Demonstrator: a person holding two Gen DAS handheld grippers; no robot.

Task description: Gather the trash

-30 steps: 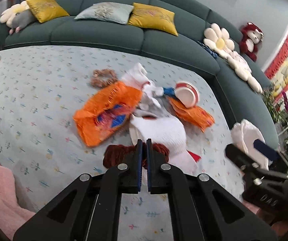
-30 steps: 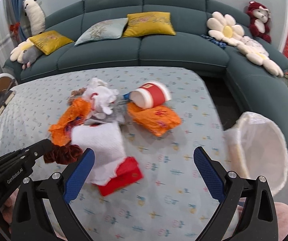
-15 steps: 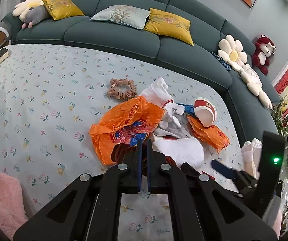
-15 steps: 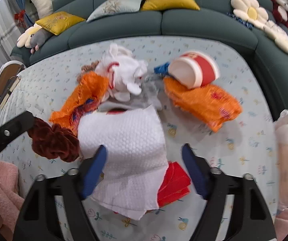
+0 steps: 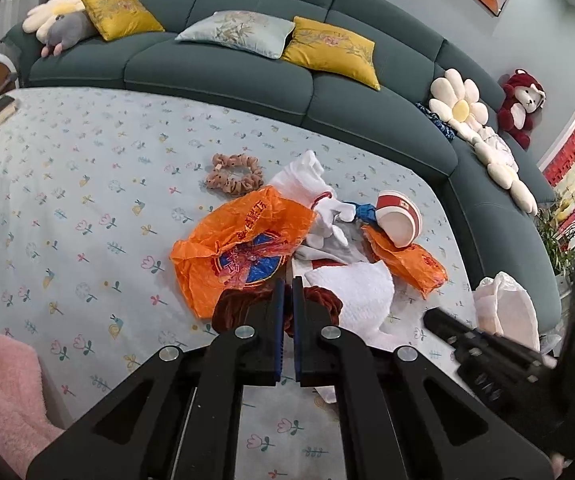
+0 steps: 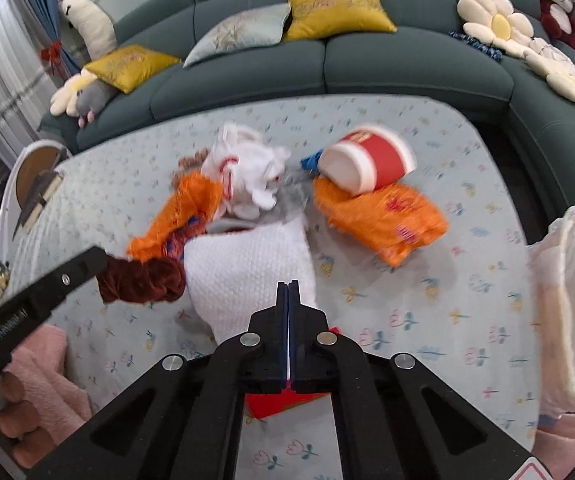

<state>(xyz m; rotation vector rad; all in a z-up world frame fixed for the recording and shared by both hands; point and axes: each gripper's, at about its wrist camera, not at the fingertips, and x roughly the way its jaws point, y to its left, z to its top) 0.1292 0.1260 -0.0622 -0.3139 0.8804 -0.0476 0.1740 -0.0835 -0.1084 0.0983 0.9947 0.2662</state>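
Terry towel [image 6: 247,276]: white, nubby, pinched at its near edge by the right hand-held gripper [image 6: 288,286], whose jaws are shut flat on it; most of it lies ahead and to that gripper's left on the tabletop [image 6: 427,344]
Scrunchie [image 5: 319,300]: dark red velvet, clamped in the left hand-held gripper [image 5: 286,286], jaws closed on it, bunching out on both sides
Step in hand: likely lifting the towel off the heap toward the bag [image 6: 567,280]
Doing it well: raise it straight up until the far hem clears, since it overlaps the red packet [image 6: 271,404] under the right gripper and touches the grey cloth ahead; a sideways drag may sweep those along
Bag: white liner, mouth open, far right of the right gripper, at the tabletop's edge
Open room: bare floral cloth between right gripper and bag, nothing in the path
Crowding: left gripper sits just left of the towel; keep the two apart
Left behind: orange bags [image 5: 243,244], cup [image 5: 399,224], white rag ahead, near the far edge by the sofa [image 5: 247,68]
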